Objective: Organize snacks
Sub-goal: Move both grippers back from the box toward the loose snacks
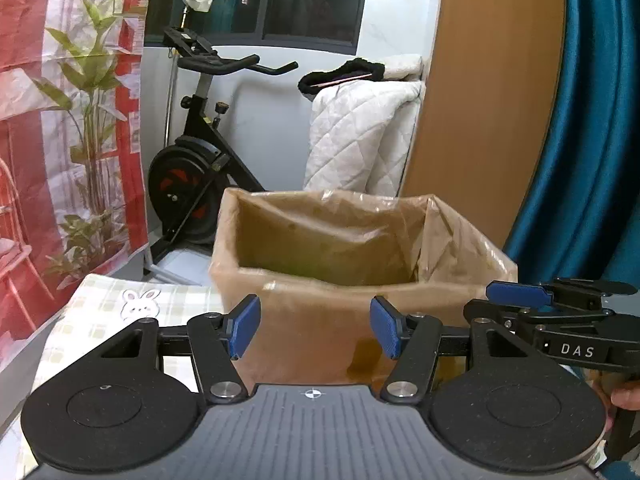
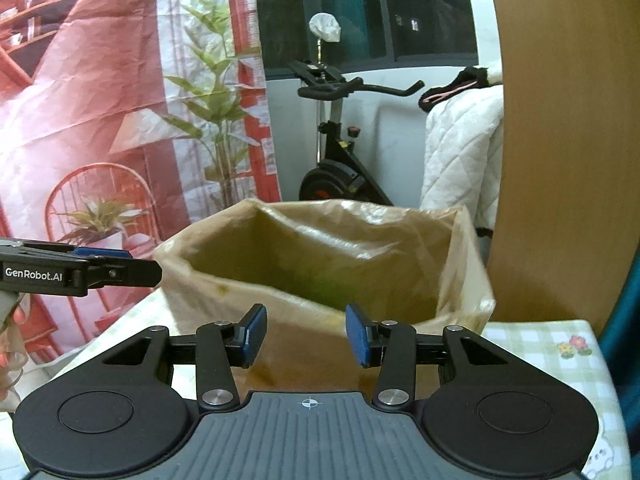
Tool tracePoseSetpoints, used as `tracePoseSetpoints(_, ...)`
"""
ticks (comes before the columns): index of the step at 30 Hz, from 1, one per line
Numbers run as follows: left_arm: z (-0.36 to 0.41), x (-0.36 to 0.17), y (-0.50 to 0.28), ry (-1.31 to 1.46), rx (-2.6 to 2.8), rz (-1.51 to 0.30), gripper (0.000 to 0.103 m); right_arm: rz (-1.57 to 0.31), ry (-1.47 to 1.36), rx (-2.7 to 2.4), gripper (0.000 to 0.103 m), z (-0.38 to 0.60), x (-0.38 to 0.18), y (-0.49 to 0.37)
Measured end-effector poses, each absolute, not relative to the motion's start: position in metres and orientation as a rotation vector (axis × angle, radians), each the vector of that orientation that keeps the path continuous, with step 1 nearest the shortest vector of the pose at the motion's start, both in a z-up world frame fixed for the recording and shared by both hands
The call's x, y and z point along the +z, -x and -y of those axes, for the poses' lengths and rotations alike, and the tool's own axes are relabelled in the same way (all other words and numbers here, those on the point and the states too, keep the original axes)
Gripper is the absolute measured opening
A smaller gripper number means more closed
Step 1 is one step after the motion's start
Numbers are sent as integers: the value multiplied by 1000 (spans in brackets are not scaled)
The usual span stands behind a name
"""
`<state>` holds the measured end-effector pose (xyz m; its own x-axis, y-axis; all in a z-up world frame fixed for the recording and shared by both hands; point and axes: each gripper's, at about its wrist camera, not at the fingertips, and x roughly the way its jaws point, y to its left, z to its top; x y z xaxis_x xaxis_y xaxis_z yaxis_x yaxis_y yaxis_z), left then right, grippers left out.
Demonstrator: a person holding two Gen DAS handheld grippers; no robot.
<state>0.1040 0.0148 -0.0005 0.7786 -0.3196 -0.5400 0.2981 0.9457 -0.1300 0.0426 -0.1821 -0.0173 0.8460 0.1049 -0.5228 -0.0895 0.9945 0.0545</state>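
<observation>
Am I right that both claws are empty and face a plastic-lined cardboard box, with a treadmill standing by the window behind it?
Not quite. The machine behind the plastic-lined cardboard box is an exercise bike, not a treadmill; the left wrist view shows its handlebars and flywheel. The rest holds: the left claw and right claw are both empty and face the box.

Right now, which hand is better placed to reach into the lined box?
Right, narrowly: the right gripper looks further into the lined box; the left gripper faces more of its front wall. Both are open and empty.
</observation>
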Motion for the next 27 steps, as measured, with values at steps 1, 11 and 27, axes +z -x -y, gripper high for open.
tracePoseSetpoints(1, -16, -2, -99, 33, -328, -591, 63, -555, -34, 109, 41, 180, -19, -38)
tracePoseSetpoints(11, -33, -30, -62, 139, -293, -640, 63, -597, -38, 135, 41, 165, -43, -5)
tracePoseSetpoints(27, -23, -80, -26, 180, -377, -777, 62, -705, -53, 102, 44, 166, -92, 48)
